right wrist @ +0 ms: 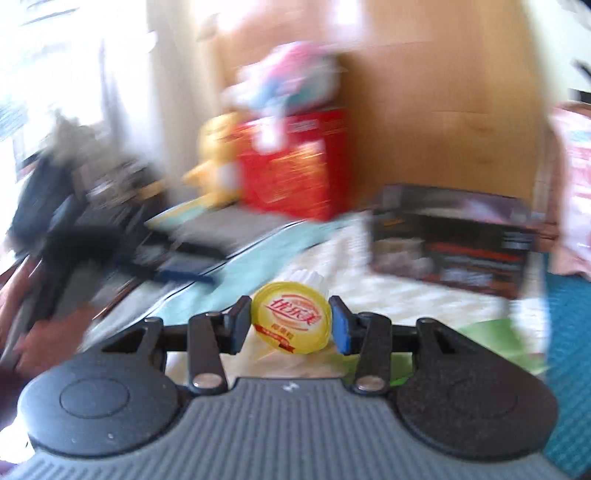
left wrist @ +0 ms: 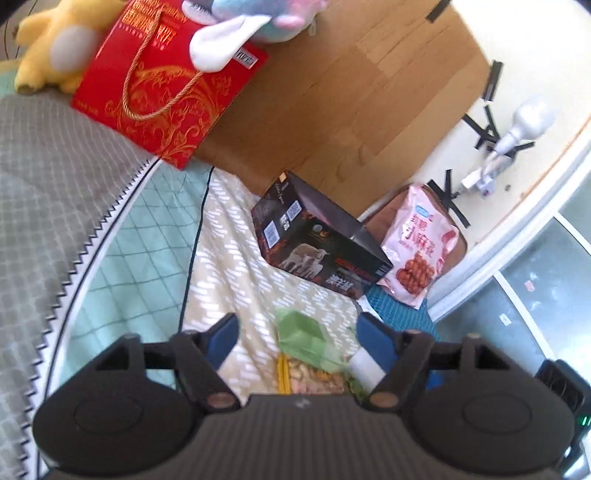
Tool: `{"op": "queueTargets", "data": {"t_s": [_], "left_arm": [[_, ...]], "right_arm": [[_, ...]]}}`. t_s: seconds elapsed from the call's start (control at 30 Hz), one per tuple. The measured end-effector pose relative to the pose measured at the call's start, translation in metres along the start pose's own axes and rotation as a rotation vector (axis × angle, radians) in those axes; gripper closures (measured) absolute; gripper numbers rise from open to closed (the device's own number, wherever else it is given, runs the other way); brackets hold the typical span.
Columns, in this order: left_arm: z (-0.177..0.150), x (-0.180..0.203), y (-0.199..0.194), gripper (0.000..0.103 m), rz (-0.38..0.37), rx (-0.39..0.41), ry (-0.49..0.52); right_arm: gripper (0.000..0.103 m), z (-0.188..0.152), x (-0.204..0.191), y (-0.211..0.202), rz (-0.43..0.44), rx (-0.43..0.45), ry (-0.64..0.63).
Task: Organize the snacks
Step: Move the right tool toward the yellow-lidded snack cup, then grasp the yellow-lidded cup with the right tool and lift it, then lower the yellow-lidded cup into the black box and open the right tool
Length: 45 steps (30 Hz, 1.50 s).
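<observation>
My right gripper [right wrist: 291,320] is shut on a small cup with a yellow lid [right wrist: 291,317], held above the bed. My left gripper [left wrist: 298,341] is open over a green-topped bag of mixed snacks [left wrist: 308,352] that lies between its fingers on the bed. A black snack box [left wrist: 317,240] lies on the patterned bedsheet [left wrist: 229,258], blurred in the right wrist view [right wrist: 454,240]. A pink bag of twisted snacks [left wrist: 419,247] leans at the bed's edge beside the box. A red gift box [left wrist: 166,81] stands against the wooden headboard [left wrist: 351,92].
A yellow plush toy [left wrist: 55,44] and a pastel plush toy [left wrist: 255,18] sit by the red box. A grey quilt [left wrist: 48,177] covers the left of the bed. A white lamp [left wrist: 517,129] is at the wall. The right wrist view is motion-blurred.
</observation>
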State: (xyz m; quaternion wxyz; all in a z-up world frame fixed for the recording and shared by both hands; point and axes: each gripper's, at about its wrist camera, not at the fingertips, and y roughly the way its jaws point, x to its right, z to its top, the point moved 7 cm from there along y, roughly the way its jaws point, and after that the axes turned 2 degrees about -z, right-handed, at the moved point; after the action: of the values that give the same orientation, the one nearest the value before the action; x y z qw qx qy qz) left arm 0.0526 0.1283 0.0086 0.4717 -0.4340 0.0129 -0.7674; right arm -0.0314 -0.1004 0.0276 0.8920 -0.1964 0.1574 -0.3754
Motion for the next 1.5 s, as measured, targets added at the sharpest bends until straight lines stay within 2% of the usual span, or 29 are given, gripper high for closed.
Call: {"op": "queueTargets", "data": {"t_s": [0.13, 0.23, 0.3, 0.37, 0.57, 0.77, 0.83, 0.9, 0.97, 1.07, 1.2, 1.33, 1.5], "left_arm": [[-0.021, 0.006, 0.005, 0.027, -0.004, -0.071, 0.051], [-0.039, 0.007, 0.019, 0.027, 0.005, -0.123, 0.065], [-0.047, 0.008, 0.024, 0.027, -0.004, -0.147, 0.061], [-0.052, 0.01, 0.024, 0.027, -0.016, -0.16, 0.064], [-0.059, 0.021, 0.023, 0.027, -0.05, -0.184, 0.09], [-0.074, 0.018, 0.018, 0.029, -0.042, -0.21, 0.088], [-0.079, 0.014, 0.021, 0.044, -0.045, -0.228, 0.067], [-0.086, 0.012, 0.026, 0.048, -0.07, -0.255, 0.028], [-0.086, 0.016, 0.027, 0.05, -0.056, -0.253, 0.049], [-0.073, 0.028, 0.031, 0.052, -0.071, -0.258, 0.075], [-0.031, 0.058, 0.045, 0.052, -0.077, -0.204, 0.173], [0.025, 0.086, 0.085, 0.051, -0.072, -0.143, 0.223], [0.077, 0.094, 0.149, 0.051, -0.033, -0.101, 0.202]], "right_arm": [[0.056, -0.034, -0.035, 0.014, 0.126, -0.109, -0.099], [0.054, -0.048, -0.038, 0.026, 0.089, -0.143, -0.169], [0.039, -0.05, -0.032, 0.026, 0.031, -0.14, -0.205], [0.038, -0.049, -0.024, 0.019, -0.001, -0.128, -0.195], [0.038, -0.061, -0.019, 0.01, -0.002, -0.143, -0.15], [0.039, -0.065, -0.025, 0.012, 0.02, -0.144, -0.107], [0.04, -0.064, -0.026, 0.015, 0.013, -0.148, -0.112], [0.058, -0.063, -0.024, 0.021, 0.014, -0.162, -0.103], [0.058, -0.061, -0.021, 0.022, 0.002, -0.156, -0.094], [0.058, -0.05, -0.016, 0.016, -0.007, -0.112, -0.056], [0.058, -0.014, 0.002, 0.011, -0.065, -0.02, -0.045], [0.058, 0.033, 0.04, 0.023, -0.154, 0.063, -0.033], [0.058, 0.082, 0.104, 0.058, -0.249, 0.107, 0.031]]}}
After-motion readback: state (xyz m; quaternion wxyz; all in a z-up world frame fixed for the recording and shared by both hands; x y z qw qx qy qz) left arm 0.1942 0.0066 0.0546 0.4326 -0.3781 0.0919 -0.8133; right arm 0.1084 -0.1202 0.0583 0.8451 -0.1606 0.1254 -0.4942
